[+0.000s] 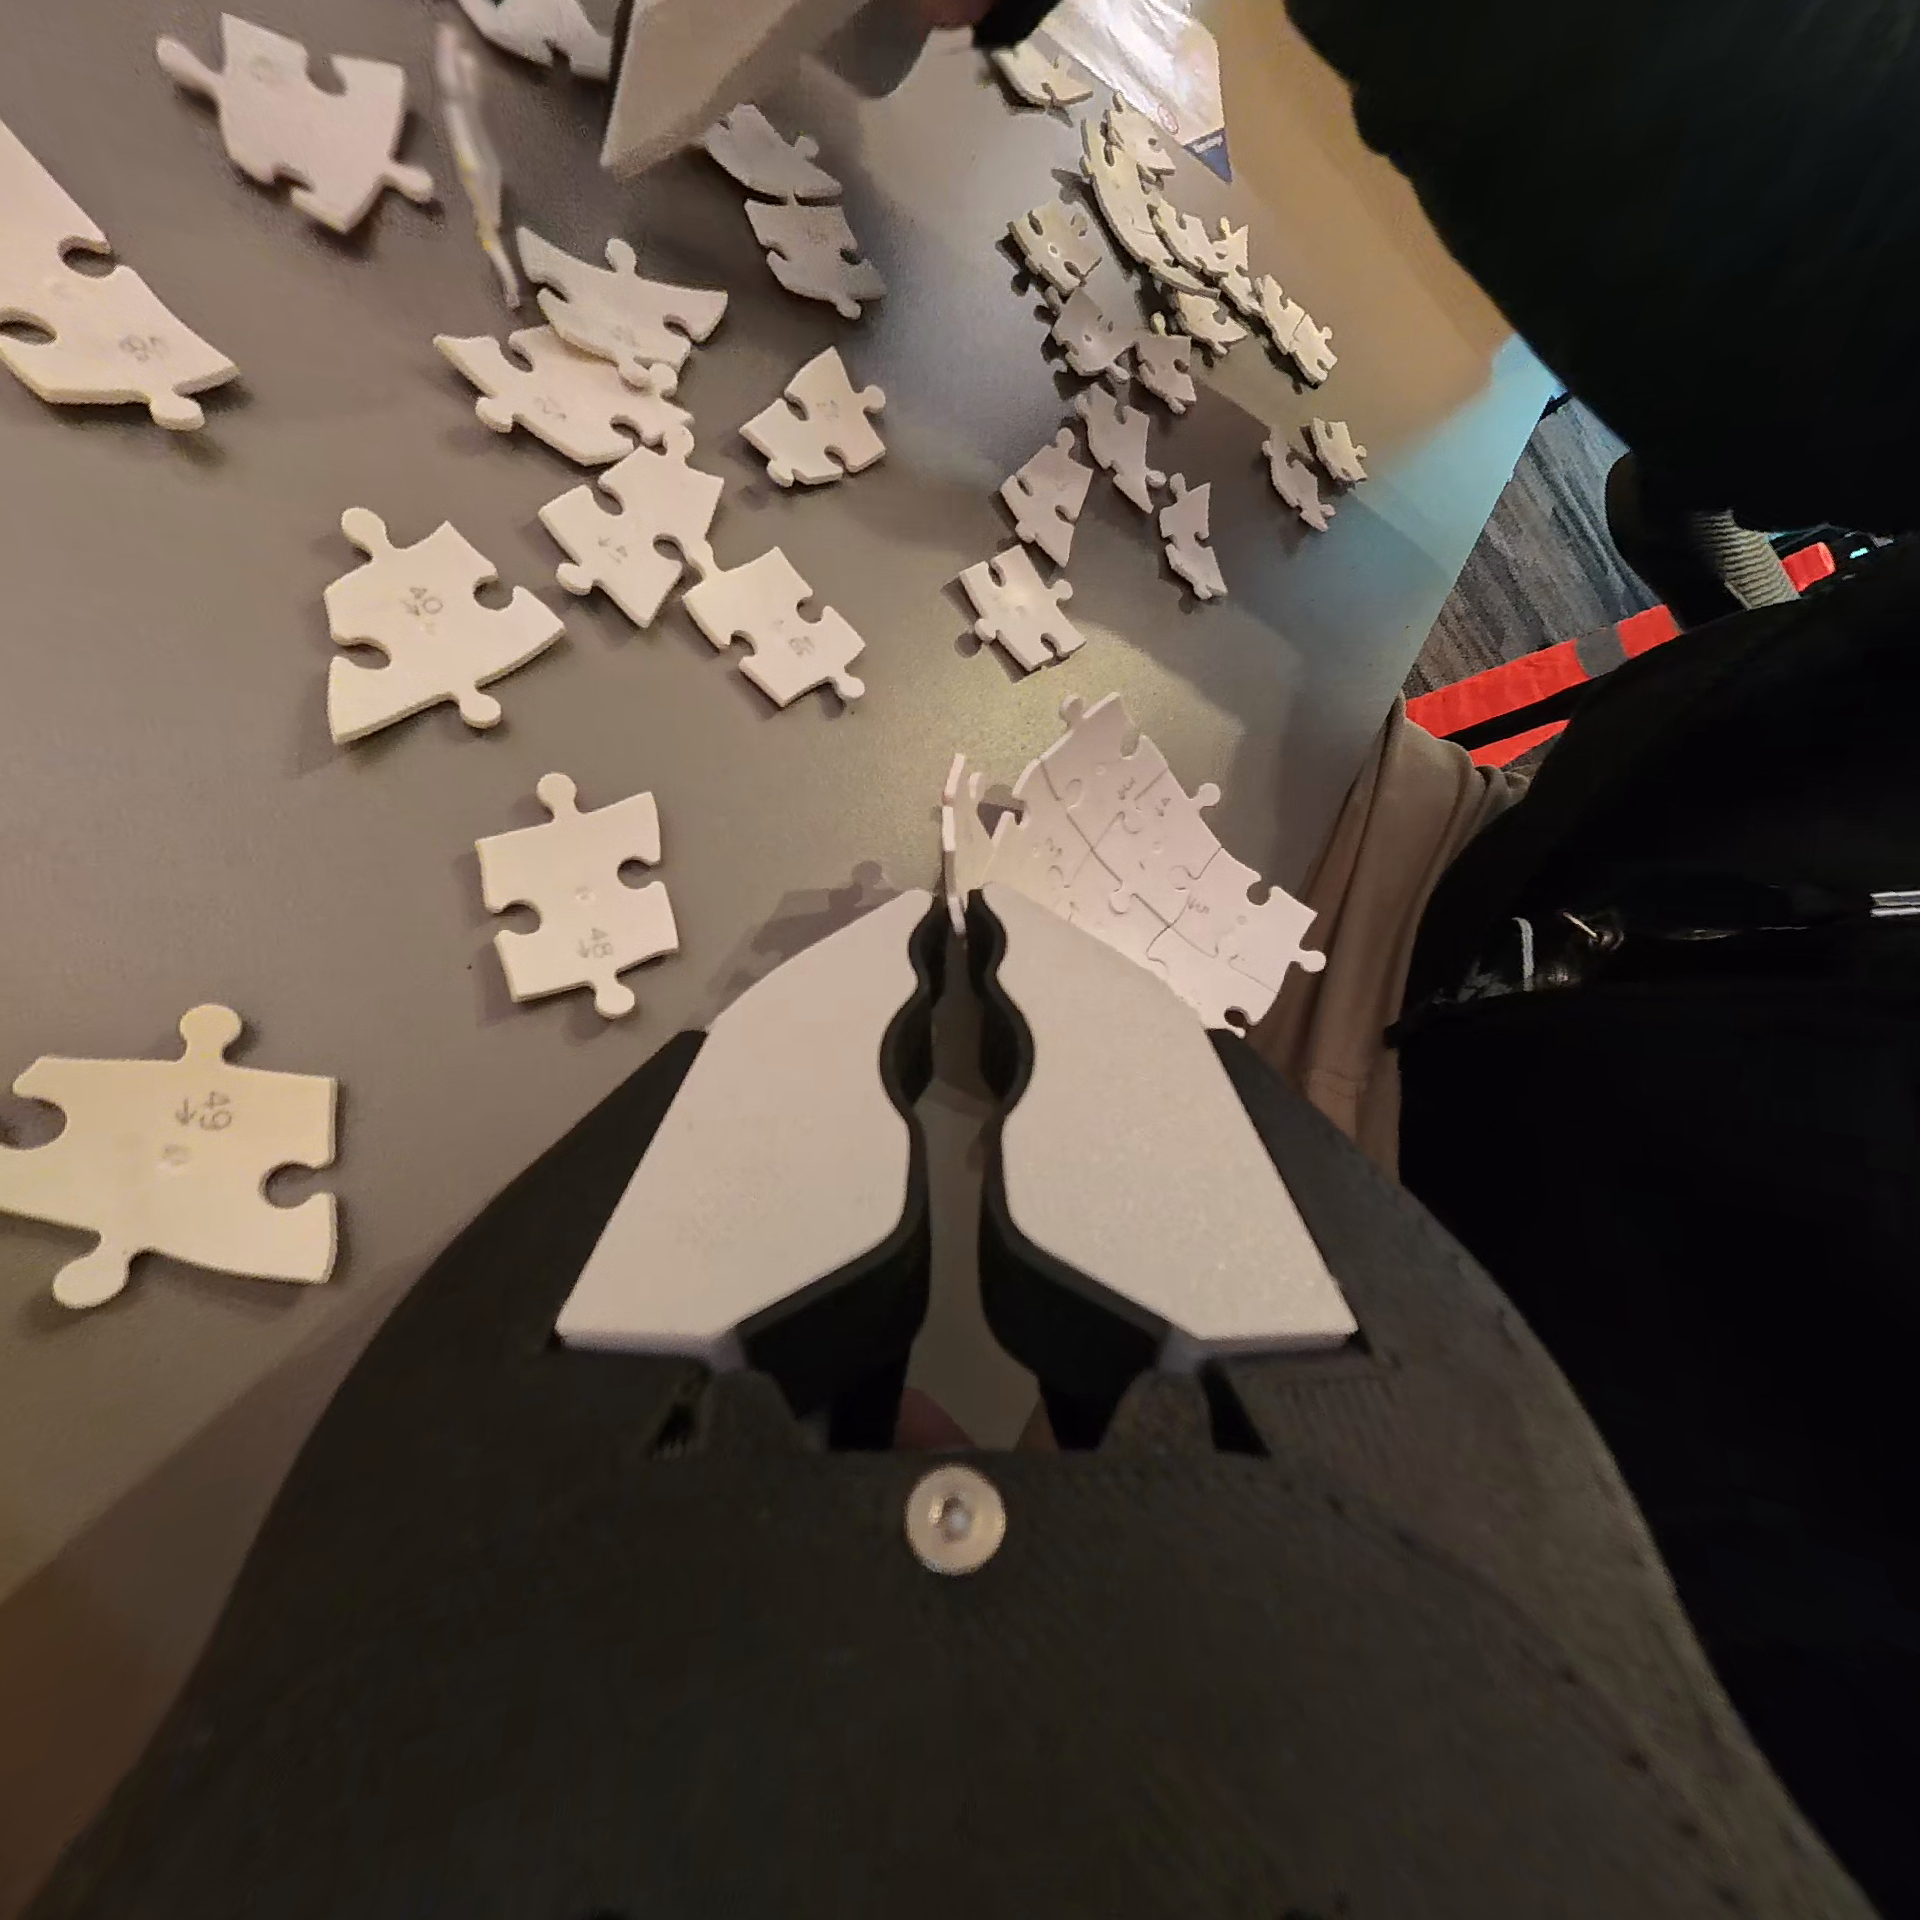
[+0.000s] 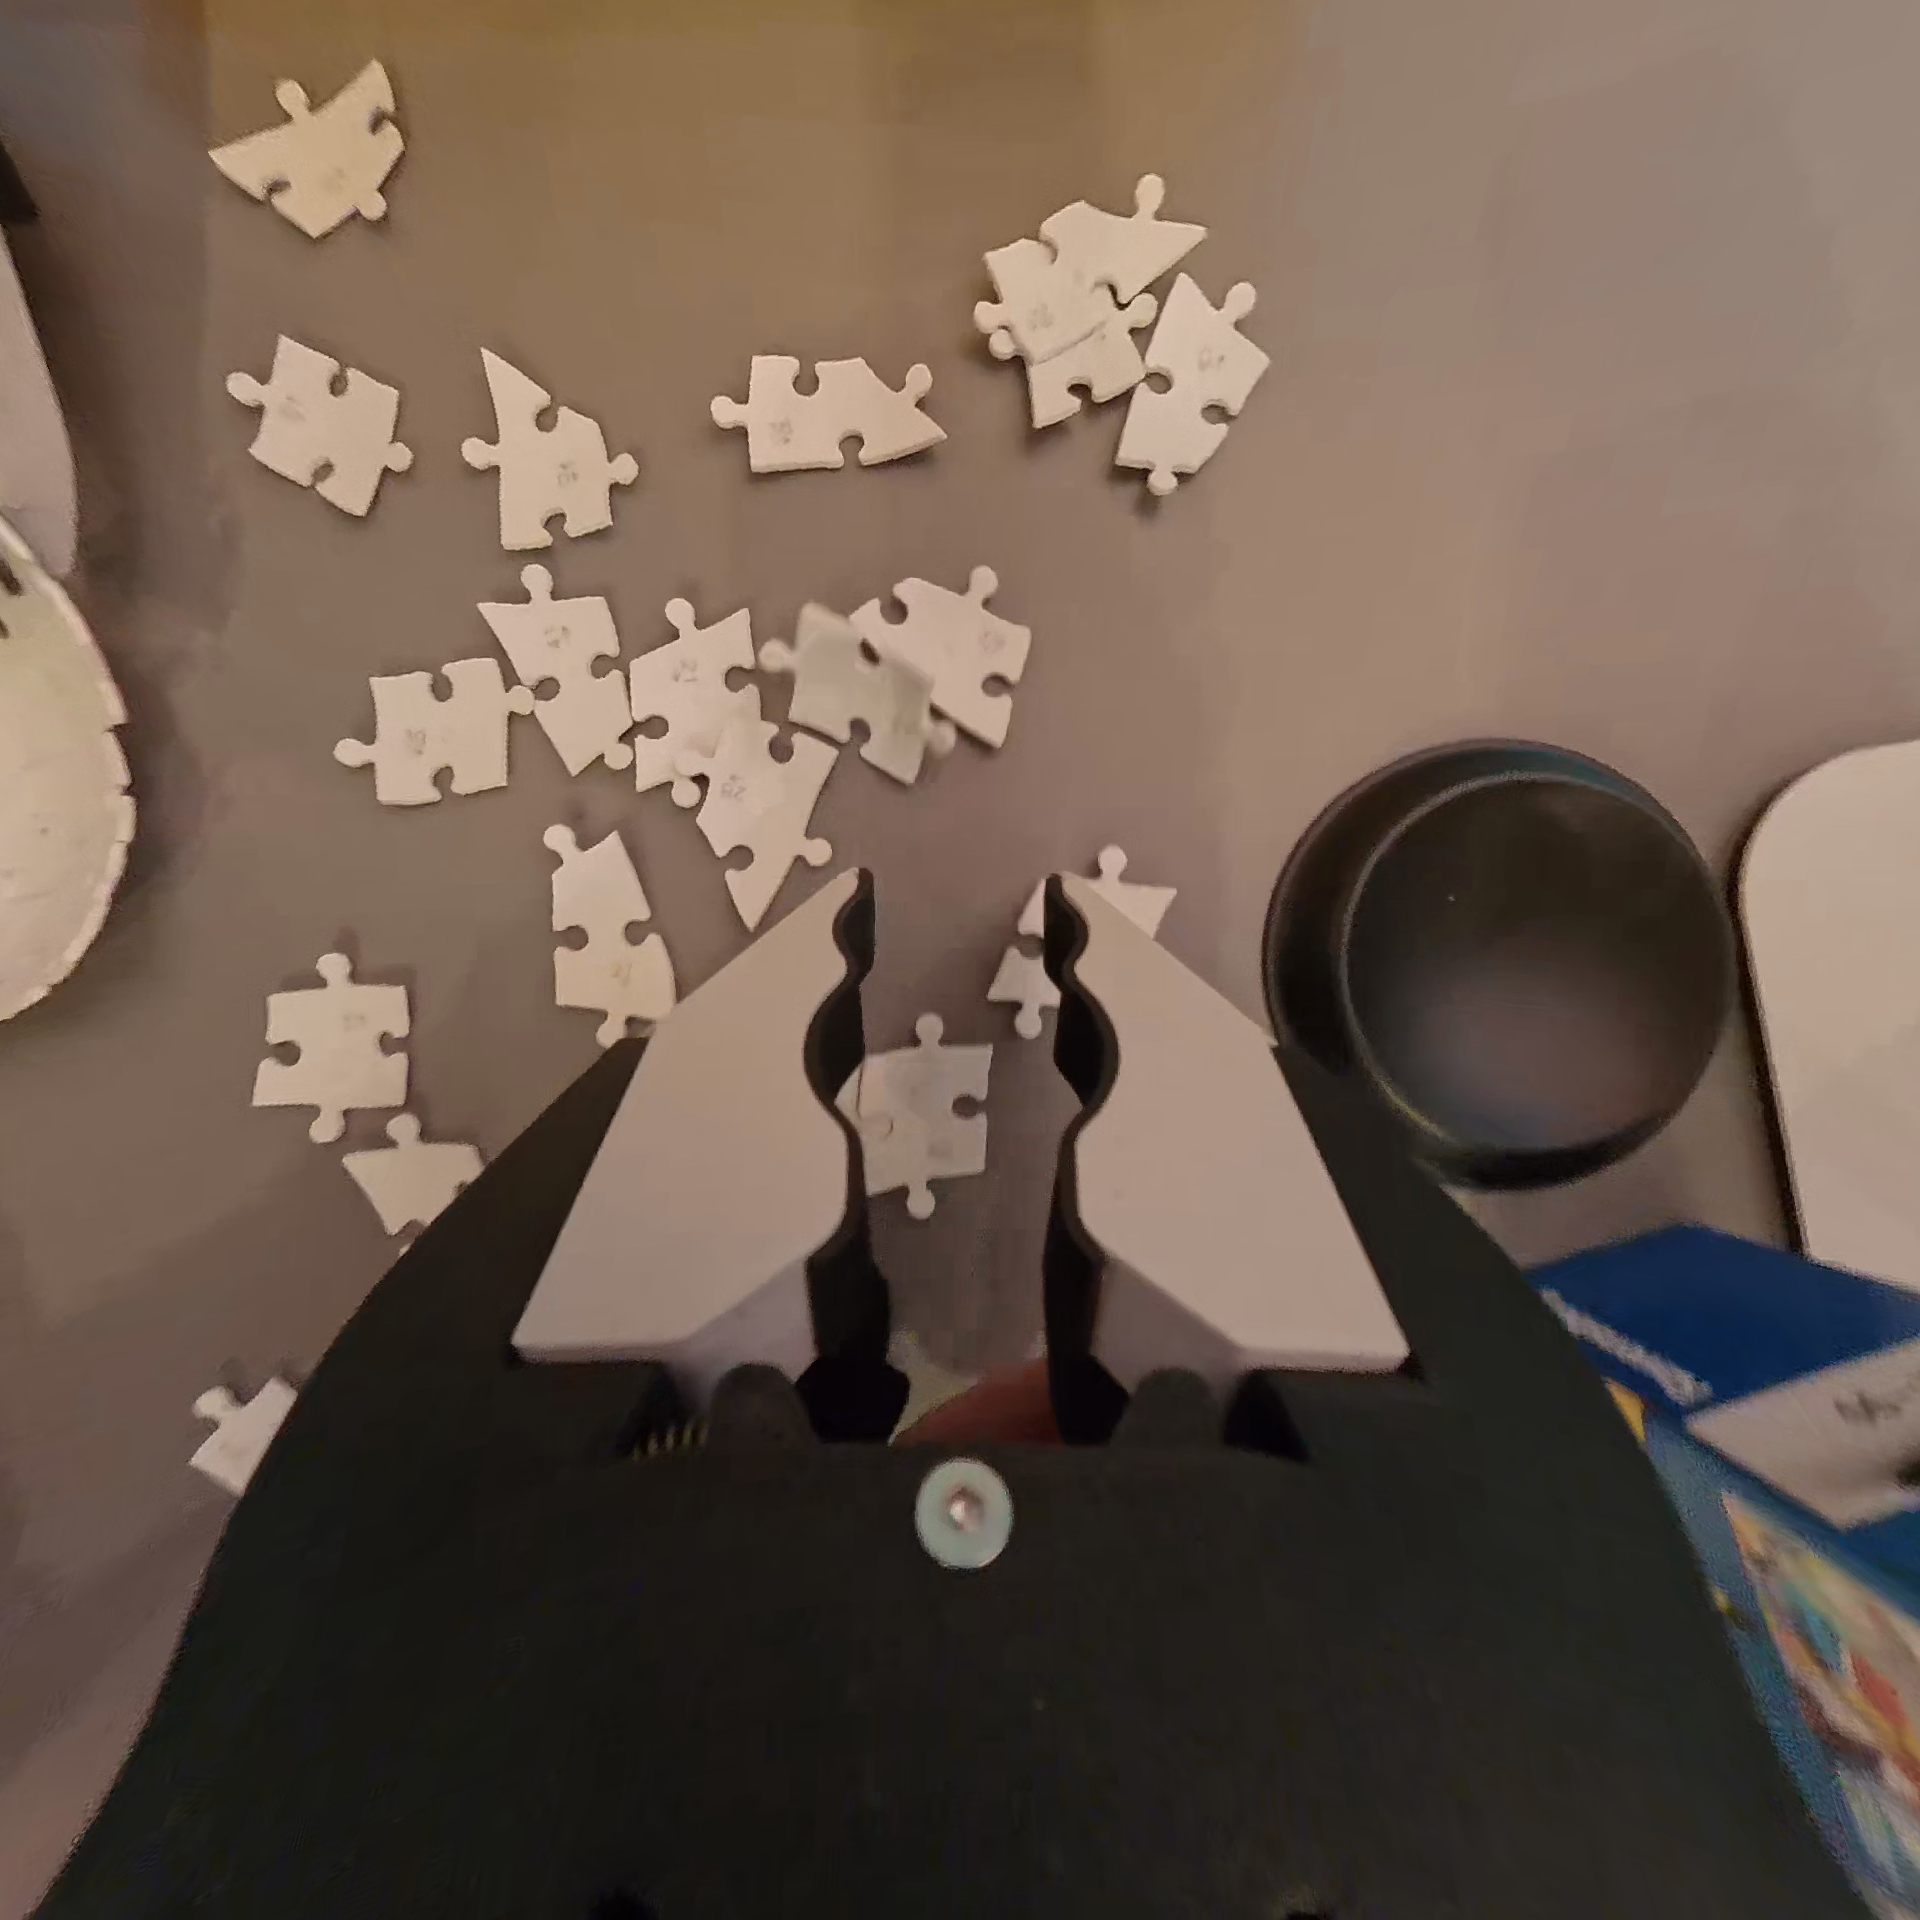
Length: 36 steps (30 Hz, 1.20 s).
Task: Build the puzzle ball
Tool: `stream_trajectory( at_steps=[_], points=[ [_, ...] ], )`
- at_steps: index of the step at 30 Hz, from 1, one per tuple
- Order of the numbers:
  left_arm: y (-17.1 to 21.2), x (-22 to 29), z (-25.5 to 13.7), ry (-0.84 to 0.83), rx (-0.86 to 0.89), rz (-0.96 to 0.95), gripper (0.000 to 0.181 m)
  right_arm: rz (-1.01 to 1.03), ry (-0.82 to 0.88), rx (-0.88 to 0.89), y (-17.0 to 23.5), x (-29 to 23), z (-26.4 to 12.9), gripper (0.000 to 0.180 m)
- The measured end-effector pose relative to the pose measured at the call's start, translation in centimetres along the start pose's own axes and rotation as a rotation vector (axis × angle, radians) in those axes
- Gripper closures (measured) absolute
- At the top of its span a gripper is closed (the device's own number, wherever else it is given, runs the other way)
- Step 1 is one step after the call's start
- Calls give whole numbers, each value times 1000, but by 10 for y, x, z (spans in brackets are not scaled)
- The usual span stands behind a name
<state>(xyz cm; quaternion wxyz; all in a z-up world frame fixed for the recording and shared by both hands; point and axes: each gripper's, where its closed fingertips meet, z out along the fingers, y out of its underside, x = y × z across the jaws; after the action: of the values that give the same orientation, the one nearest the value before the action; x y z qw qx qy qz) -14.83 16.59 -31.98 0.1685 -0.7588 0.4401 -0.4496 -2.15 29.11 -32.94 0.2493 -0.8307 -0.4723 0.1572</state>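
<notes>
The left gripper (image 1: 961, 914) pinches the joined patch (image 1: 1153, 862) by its edge, held above the table (image 1: 156, 831), while the right gripper (image 2: 958, 894) hovers open over loose pieces (image 2: 925, 1122); light, stiff, best gripped by rims.

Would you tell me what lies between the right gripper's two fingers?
In the right wrist view, the open right gripper frames one loose puzzle piece lying flat on the grey table.
</notes>
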Motion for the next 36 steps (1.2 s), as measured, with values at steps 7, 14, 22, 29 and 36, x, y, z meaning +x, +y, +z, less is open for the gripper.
stream_trajectory(
  at_steps=[7, 14, 22, 29, 36],
  points=[
    [1, 0, 1, -3, -8, 3, 177, 18, 70, -18, 25, 8, -42, 149],
    [1, 0, 2, -3, -15, -2, 177, 110, 194, -70, 85, 25, -82, 142],
    [1, -2, 3, -6, -19, -7, 177, 185, 320, -9, 121, 53, -94, 136],
    [1, -2, 3, -7, -21, -11, 177, 199, 295, -21, 130, 64, -80, 142],
    [1, -2, 3, 2, -17, -16, 177, 277, 262, 3, 141, 61, -115, 140]
  ],
)
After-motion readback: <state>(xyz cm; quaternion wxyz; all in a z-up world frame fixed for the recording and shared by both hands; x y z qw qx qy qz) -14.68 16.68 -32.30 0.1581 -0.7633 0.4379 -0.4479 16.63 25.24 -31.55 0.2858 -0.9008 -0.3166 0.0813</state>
